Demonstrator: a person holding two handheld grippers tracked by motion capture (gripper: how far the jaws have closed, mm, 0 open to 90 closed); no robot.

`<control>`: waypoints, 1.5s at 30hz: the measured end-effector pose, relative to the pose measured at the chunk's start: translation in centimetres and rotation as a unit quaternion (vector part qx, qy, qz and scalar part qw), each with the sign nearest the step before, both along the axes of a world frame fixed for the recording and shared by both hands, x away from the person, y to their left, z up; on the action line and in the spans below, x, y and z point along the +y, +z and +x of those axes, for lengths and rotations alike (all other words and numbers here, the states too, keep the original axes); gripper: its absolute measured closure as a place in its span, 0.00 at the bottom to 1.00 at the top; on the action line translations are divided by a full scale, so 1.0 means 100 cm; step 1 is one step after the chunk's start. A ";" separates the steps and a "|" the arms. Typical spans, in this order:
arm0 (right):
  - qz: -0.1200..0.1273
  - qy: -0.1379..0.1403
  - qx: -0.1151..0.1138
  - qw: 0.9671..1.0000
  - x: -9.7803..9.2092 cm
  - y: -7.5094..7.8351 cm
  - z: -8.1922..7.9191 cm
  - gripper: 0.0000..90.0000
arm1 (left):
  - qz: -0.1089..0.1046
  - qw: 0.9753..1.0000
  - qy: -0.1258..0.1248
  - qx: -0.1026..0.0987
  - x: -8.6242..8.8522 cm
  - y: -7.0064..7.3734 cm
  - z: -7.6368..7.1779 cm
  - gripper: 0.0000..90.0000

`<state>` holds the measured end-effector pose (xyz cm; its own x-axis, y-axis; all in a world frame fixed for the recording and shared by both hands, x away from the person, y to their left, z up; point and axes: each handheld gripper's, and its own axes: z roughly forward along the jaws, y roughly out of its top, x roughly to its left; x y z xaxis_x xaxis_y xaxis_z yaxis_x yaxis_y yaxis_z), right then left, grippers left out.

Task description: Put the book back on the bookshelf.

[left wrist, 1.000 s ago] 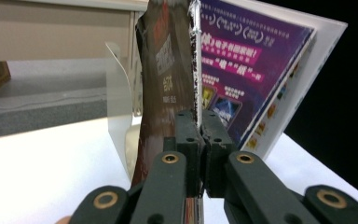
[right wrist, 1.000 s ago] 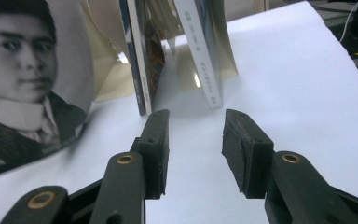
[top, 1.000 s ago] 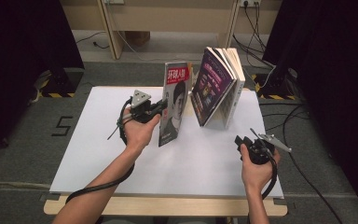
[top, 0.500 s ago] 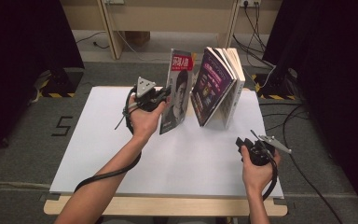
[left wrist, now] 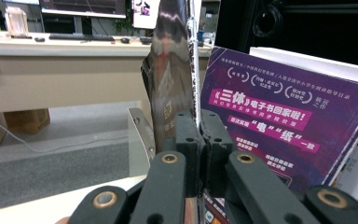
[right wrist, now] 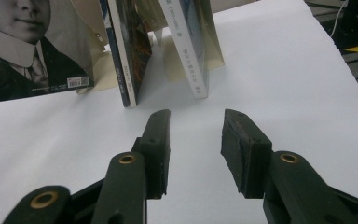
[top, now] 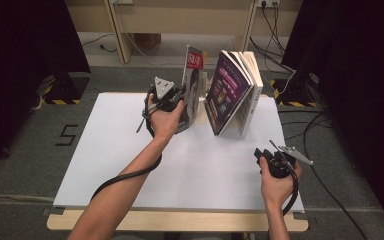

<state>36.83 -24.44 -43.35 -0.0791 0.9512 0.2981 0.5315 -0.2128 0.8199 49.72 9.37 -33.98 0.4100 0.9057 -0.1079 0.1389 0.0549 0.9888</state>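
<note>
Lower right of the high view: right tool idle above the white table, jaws apart on nothing. Farther up, centre frame: left tool clamped on the magazine, held upright, long axis vertical. Just right of it, near but apart: leaning books. Left hand far nearer.
</note>
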 end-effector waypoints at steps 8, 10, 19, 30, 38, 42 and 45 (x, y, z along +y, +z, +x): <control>-0.010 0.004 0.003 1.000 0.004 -0.003 0.000 0.69 | 0.013 1.000 0.007 -0.015 0.008 -0.012 -0.011 0.96; -0.008 0.008 0.008 1.000 0.005 -0.004 0.000 0.69 | 0.013 1.000 0.005 -0.008 0.011 -0.018 -0.014 0.96; -0.009 0.007 0.011 1.000 0.005 -0.005 0.001 0.69 | -0.002 0.999 -0.008 0.031 0.016 -0.050 -0.026 0.95; -0.007 0.009 0.018 1.000 0.004 -0.008 0.001 0.69 | -0.013 0.996 -0.018 0.083 0.019 -0.058 -0.021 0.91; -0.004 0.010 0.023 1.000 0.005 -0.010 0.002 0.68 | -0.027 0.994 -0.027 0.106 0.018 -0.056 -0.009 0.86; -0.004 0.011 0.024 1.000 0.004 -0.010 0.002 0.68 | -0.045 0.991 -0.035 0.124 0.018 -0.048 -0.001 0.79; 0.003 0.009 0.029 1.000 0.004 -0.010 0.001 0.67 | -0.047 0.990 -0.030 0.129 0.017 -0.040 0.006 0.78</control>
<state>36.95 -23.99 -44.39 -0.0797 0.9479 0.3086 0.5813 -0.2073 0.7869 50.35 11.07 -38.00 0.4099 0.8619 -0.2986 0.3916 0.1294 0.9110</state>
